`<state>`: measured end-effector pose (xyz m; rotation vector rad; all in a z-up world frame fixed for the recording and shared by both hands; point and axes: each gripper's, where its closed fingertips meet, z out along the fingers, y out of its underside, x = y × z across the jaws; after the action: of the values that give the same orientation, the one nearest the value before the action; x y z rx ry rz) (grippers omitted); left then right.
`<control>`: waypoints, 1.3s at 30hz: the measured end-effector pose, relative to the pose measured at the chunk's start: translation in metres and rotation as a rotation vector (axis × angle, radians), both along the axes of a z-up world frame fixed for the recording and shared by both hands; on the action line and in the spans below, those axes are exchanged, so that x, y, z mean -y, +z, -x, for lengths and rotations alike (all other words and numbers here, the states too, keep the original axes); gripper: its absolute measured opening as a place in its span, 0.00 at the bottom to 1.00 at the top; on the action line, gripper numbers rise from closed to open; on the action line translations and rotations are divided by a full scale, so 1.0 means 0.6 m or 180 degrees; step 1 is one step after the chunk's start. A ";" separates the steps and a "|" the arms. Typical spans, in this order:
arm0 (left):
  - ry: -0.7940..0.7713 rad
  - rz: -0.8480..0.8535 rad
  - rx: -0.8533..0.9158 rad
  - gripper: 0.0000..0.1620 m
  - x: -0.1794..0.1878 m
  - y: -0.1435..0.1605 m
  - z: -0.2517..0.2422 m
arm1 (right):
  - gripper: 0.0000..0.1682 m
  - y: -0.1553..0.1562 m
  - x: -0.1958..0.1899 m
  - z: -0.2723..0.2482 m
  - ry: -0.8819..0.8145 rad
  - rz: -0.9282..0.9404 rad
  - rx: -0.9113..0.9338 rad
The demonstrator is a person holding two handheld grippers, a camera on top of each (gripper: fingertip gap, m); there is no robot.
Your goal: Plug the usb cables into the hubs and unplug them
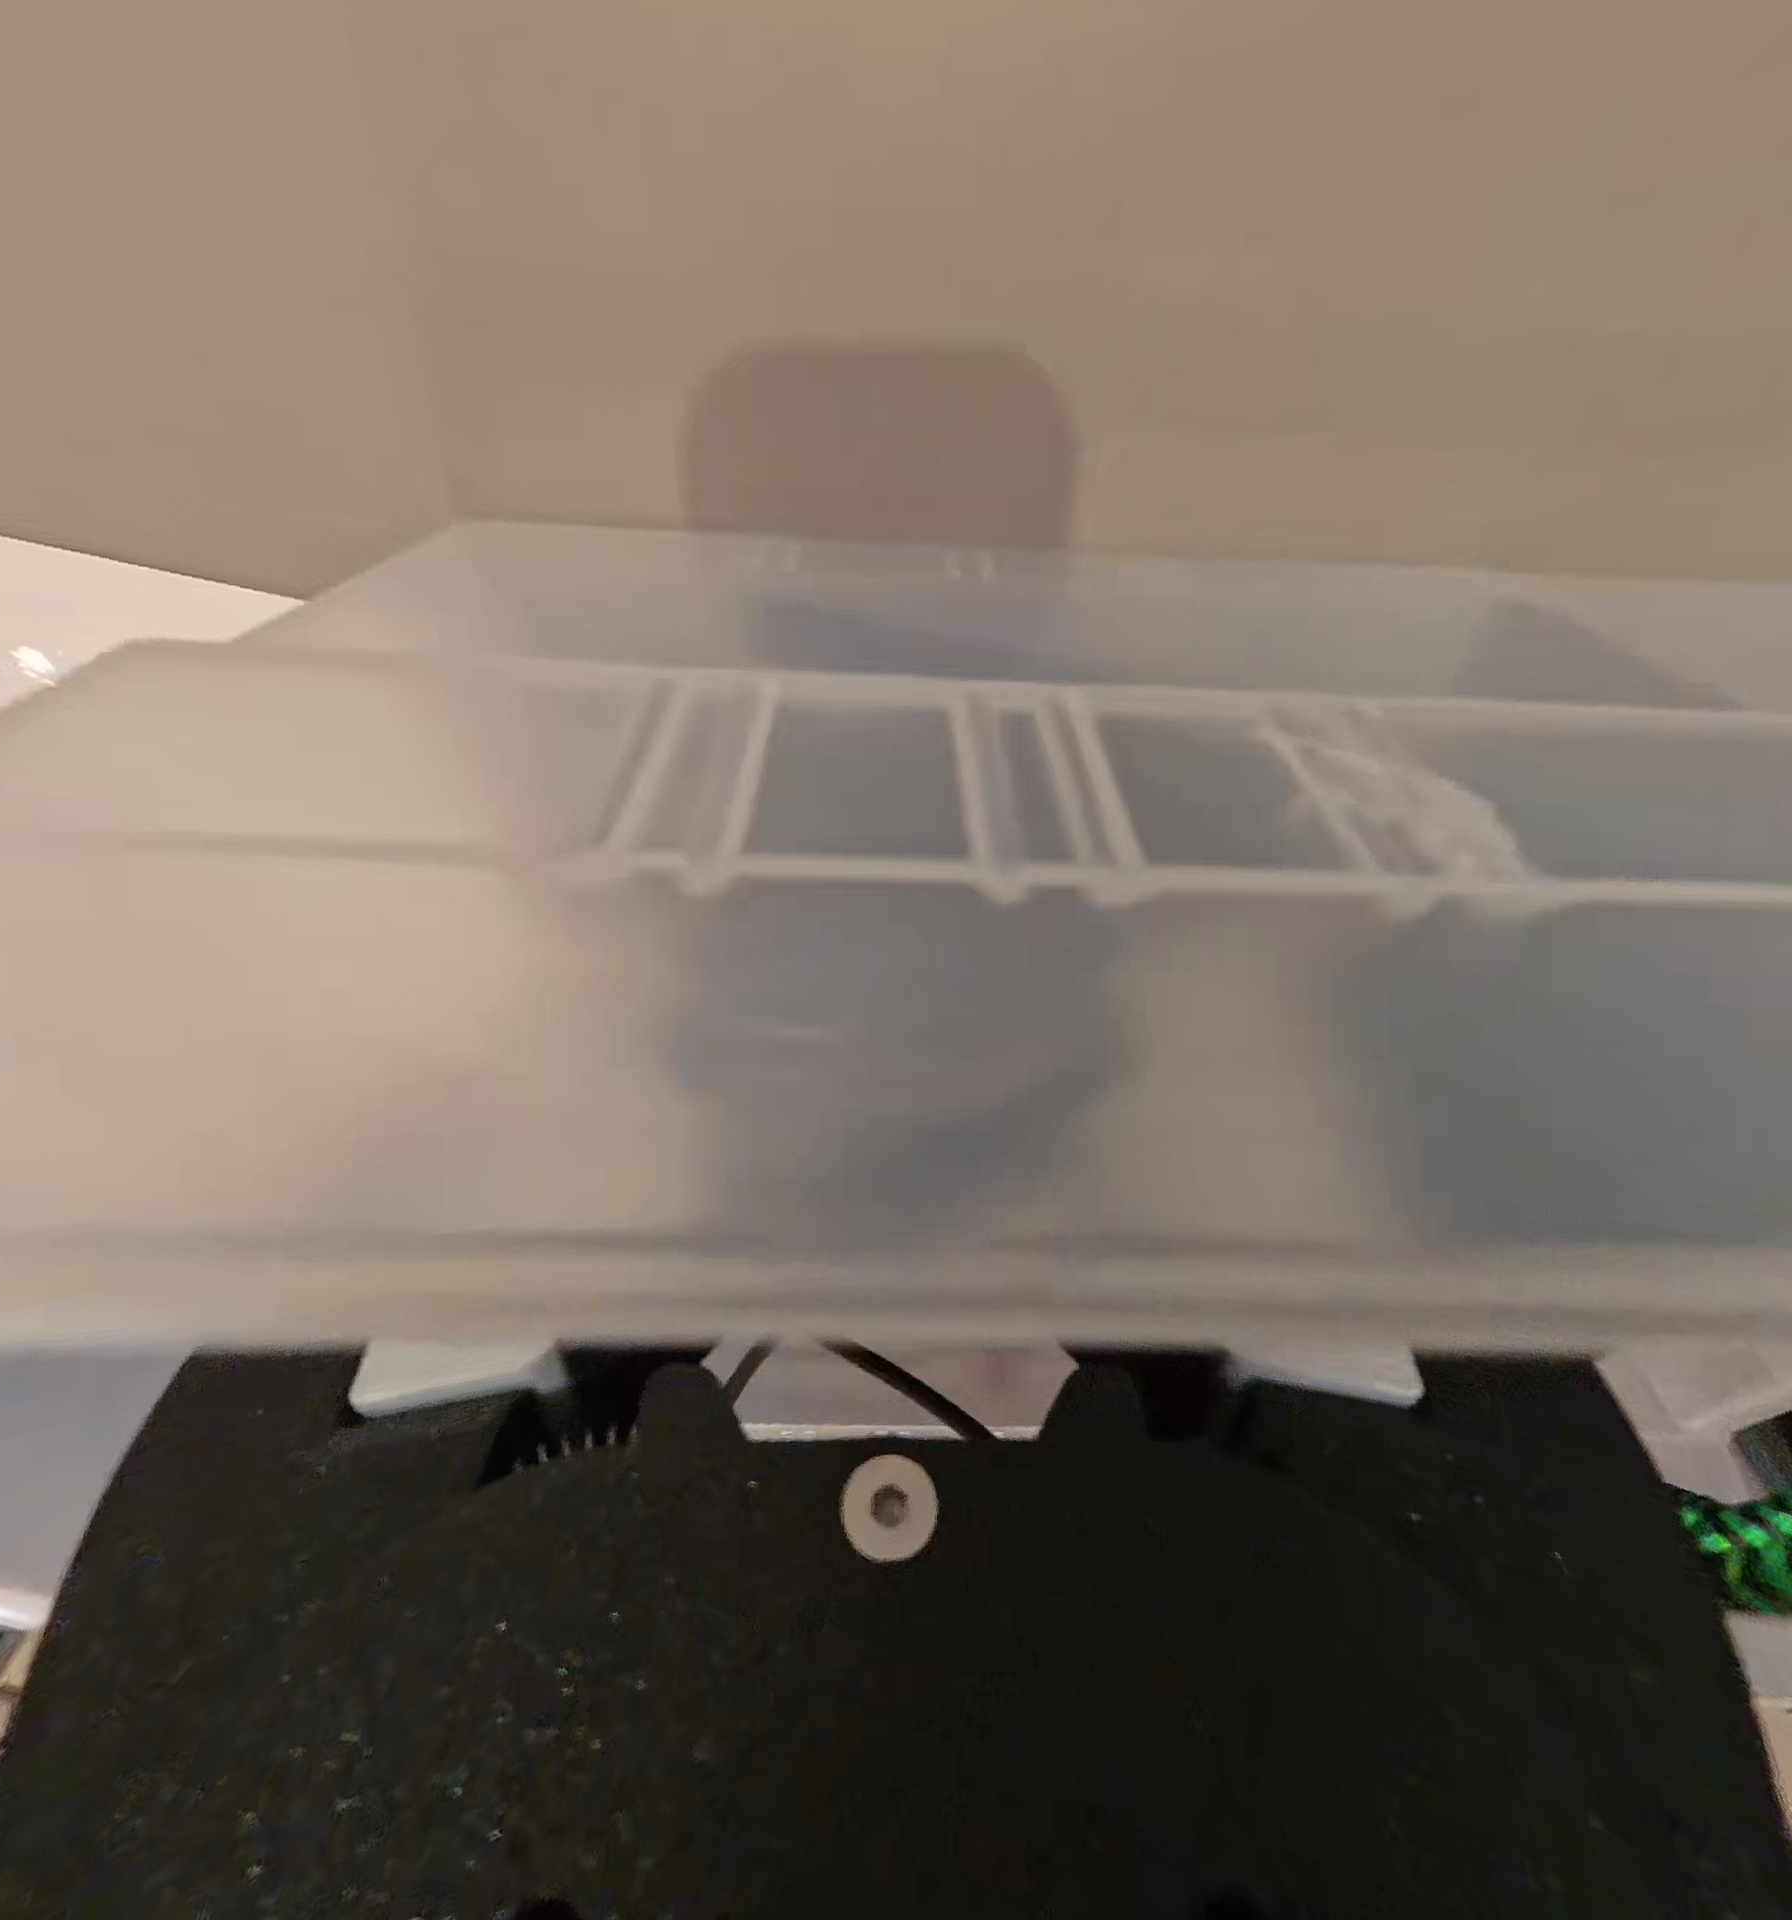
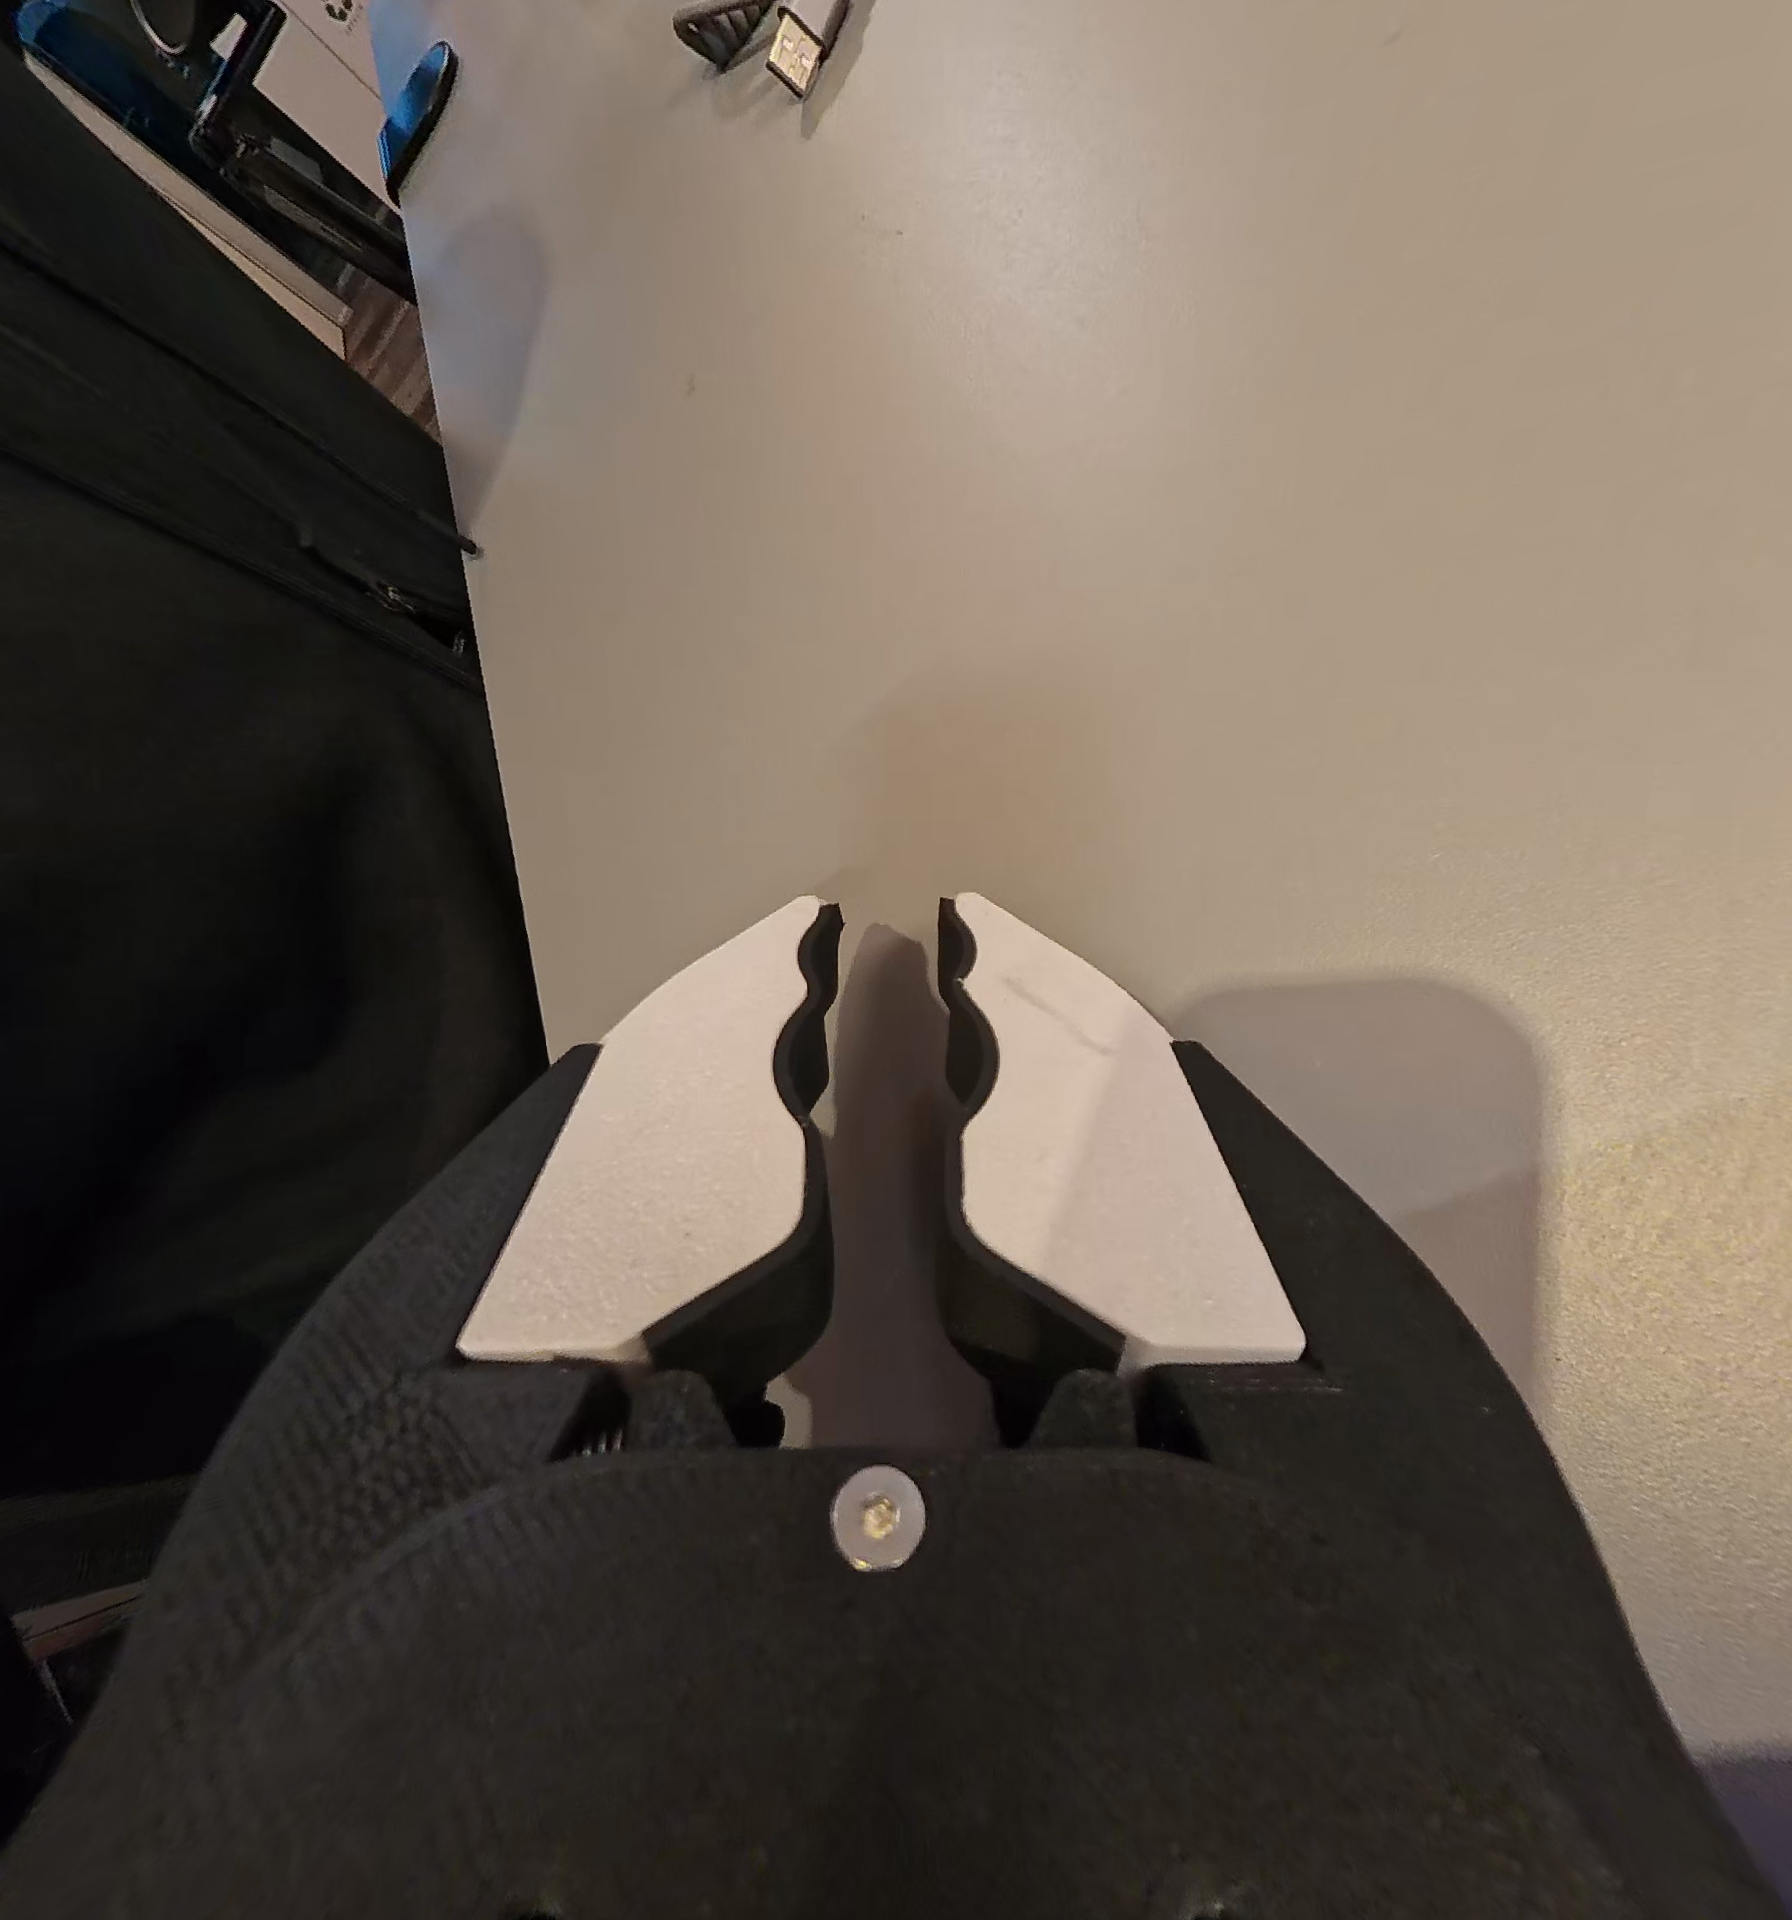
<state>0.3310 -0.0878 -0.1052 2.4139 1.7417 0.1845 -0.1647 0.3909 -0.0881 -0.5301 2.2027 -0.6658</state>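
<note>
Table (image 2: 1183, 520) fills the right wrist view; the right gripper (image 2: 890, 914) hovers just above it, jaws slightly parted and empty. Far ahead lies a USB plug (image 2: 800, 50). A blurred, frosted plastic box (image 1: 871, 935) blocks the left wrist view, hiding the left gripper's tips, so its grip cannot be told.

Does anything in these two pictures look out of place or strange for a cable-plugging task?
Yes. In the left wrist view a translucent plastic organizer box fills the frame, tilted and blurred, hiding the left gripper's fingertips. No hub shows in either view. The right gripper is slightly open and empty above the table; a loose USB plug lies far off.
</note>
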 end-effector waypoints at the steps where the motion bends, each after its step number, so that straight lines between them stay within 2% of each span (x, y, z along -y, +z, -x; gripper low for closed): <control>1: 0.0021 -0.0020 -0.0050 0.41 0.000 0.000 0.001 | 0.10 0.000 0.000 0.000 -0.0006 0.0002 0.0005; 8: 0.0103 0.0094 -0.0359 0.38 0.010 0.009 0.004 | 0.10 0.001 0.001 0.000 -0.0026 0.0011 0.0026; 14: 0.0406 0.0284 -0.1230 0.38 0.014 0.079 0.025 | 0.11 0.002 0.000 0.000 -0.0019 0.0016 0.0032; 22: 0.0788 0.0461 -0.3485 0.37 -0.011 0.275 0.066 | 0.11 0.001 -0.001 -0.001 -0.0009 0.0050 0.0010; 27: 0.0571 0.0797 -0.4476 0.37 -0.061 0.426 0.094 | 0.13 0.002 -0.003 -0.004 0.0033 0.0090 -0.0028; 31: 0.0286 0.0745 -0.4917 0.37 -0.136 0.520 0.157 | 0.16 0.001 0.002 -0.007 0.0058 0.0212 -0.0176; 34: 0.0169 0.0533 -0.4990 0.37 -0.186 0.534 0.223 | 0.17 0.012 0.025 -0.018 0.0079 0.0519 -0.0323; 39: 0.0128 -0.0068 -0.5039 0.37 -0.252 0.490 0.350 | 0.19 0.044 0.091 -0.055 0.0157 0.0970 -0.0329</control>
<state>0.1210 0.0633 0.1888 2.5151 2.0072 -2.1918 -0.1316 0.3365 -0.0614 -0.7862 2.1869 -0.9745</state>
